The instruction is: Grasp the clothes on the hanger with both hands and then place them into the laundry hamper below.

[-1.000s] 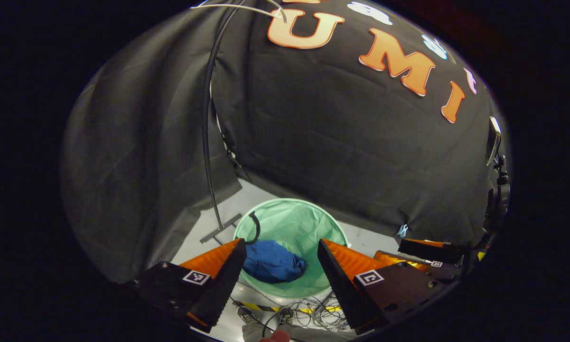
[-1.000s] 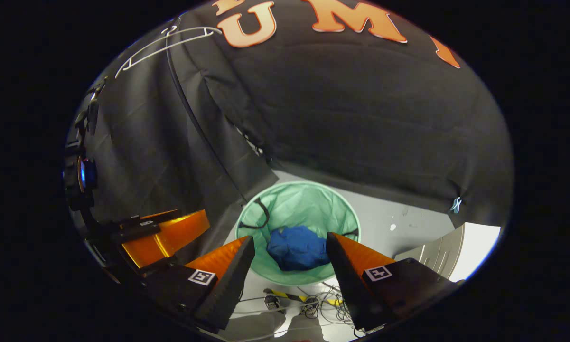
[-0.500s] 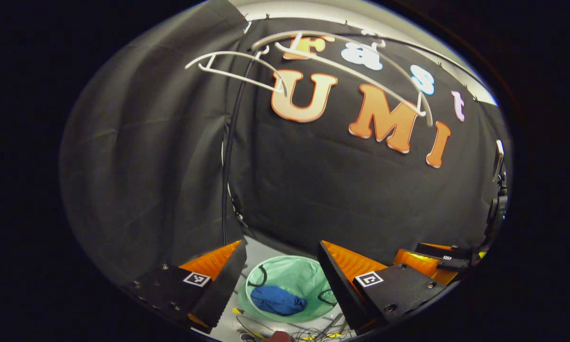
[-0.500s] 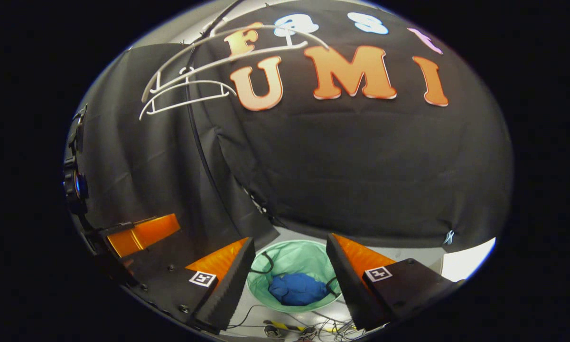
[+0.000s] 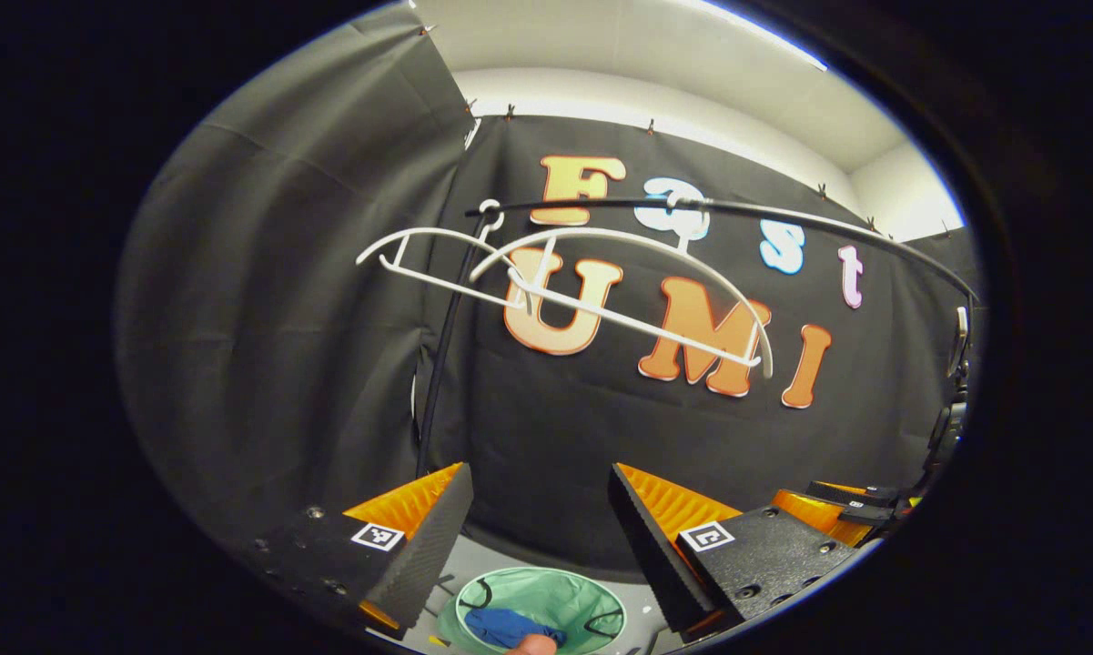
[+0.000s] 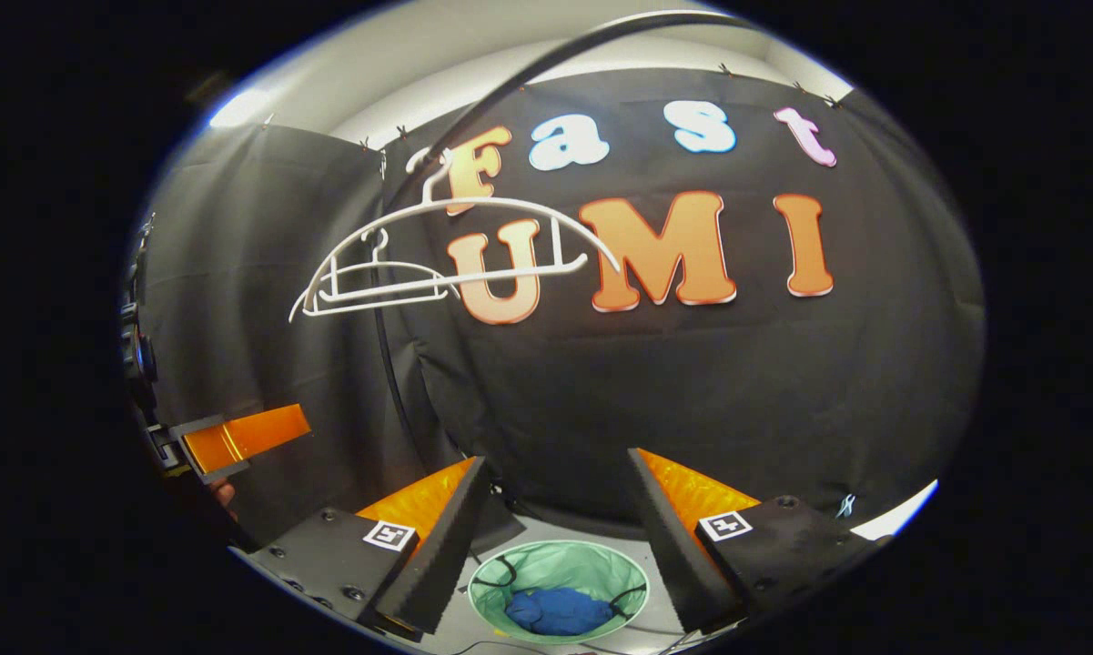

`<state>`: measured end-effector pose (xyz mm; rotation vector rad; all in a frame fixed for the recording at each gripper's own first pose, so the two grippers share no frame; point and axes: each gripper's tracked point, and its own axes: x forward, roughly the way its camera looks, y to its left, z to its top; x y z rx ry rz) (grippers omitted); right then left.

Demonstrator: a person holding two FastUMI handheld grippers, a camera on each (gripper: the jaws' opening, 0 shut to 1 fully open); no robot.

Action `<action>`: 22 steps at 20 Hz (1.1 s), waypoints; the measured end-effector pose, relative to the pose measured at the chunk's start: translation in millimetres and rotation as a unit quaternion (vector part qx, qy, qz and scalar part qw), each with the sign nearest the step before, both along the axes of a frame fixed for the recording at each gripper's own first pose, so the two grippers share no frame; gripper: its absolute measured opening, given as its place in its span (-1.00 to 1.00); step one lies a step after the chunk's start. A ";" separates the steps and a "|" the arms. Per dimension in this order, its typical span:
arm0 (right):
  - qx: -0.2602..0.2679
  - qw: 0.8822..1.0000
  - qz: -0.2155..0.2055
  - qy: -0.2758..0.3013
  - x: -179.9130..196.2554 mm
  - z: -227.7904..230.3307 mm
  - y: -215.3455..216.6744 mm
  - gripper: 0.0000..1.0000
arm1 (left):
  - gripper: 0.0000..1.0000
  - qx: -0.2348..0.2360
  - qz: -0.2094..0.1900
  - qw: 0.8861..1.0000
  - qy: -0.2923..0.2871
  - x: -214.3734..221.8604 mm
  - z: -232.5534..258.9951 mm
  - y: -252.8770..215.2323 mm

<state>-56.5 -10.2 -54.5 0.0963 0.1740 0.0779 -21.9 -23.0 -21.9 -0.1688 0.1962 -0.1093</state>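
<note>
While 2 hangers (image 6: pixel 437 259) hang bare, blue clothes (image 6: pixel 555 609) in hamper (image 6: pixel 557 564), grey floor (image 6: pixel 460 628)

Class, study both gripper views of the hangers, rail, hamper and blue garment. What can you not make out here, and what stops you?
- Blue garment: its type and how it lies; too small, crumpled in the hamper.
- Hamper in the left gripper view: near rim cut by the edge and a fingertip.
- Hangers: hooks on the rail too thin to trace.
- Right gripper in the left gripper view: mostly cut by the edge.
</note>
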 end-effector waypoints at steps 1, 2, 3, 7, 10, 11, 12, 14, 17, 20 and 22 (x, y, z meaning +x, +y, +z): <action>-0.005 1.000 -0.004 -0.016 -0.8 14.8 -1.3 0.77 | 0.89 0.005 0.008 1.000 -0.012 -0.8 11.2 3.6; -0.010 0.999 -0.008 -0.035 -3.9 31.0 -4.0 0.77 | 0.83 0.009 0.018 1.000 -0.022 -1.3 25.9 6.8; -0.015 0.999 -0.012 -0.050 -6.9 46.3 -6.6 0.77 | 0.83 0.011 0.024 0.999 -0.030 -1.2 35.5 8.9; -0.011 0.995 -0.017 -0.098 -19.6 85.7 -7.2 0.77 | 0.84 -0.007 0.023 0.999 -0.048 -4.0 52.1 4.6; -0.006 0.994 -0.027 -0.107 -24.8 88.2 -12.9 0.77 | 0.90 -0.004 0.030 0.998 -0.058 -4.2 57.5 5.7; -0.005 0.994 -0.027 -0.108 -27.4 89.8 -14.2 0.77 | 0.89 0.000 0.033 0.998 -0.061 -4.4 58.9 6.2; -0.008 0.994 -0.029 -0.109 -27.0 89.6 -16.3 0.77 | 0.89 0.003 0.035 0.997 -0.065 -5.8 62.6 5.9; -0.019 0.993 -0.035 -0.112 -28.6 92.4 -23.9 0.95 | 0.90 0.001 0.036 0.997 -0.075 -8.4 69.1 5.2; -0.024 0.992 -0.037 -0.117 -31.4 100.3 -27.5 0.95 | 0.83 0.001 0.039 0.996 -0.082 -10.0 74.2 4.8; -0.018 0.992 -0.034 -0.116 -30.3 101.8 -24.6 0.95 | 0.83 0.008 0.040 0.996 -0.085 -10.4 77.9 6.7; -0.019 0.992 -0.035 -0.118 -28.9 102.9 -25.4 0.95 | 0.83 0.010 0.040 0.995 -0.087 -12.5 79.2 7.3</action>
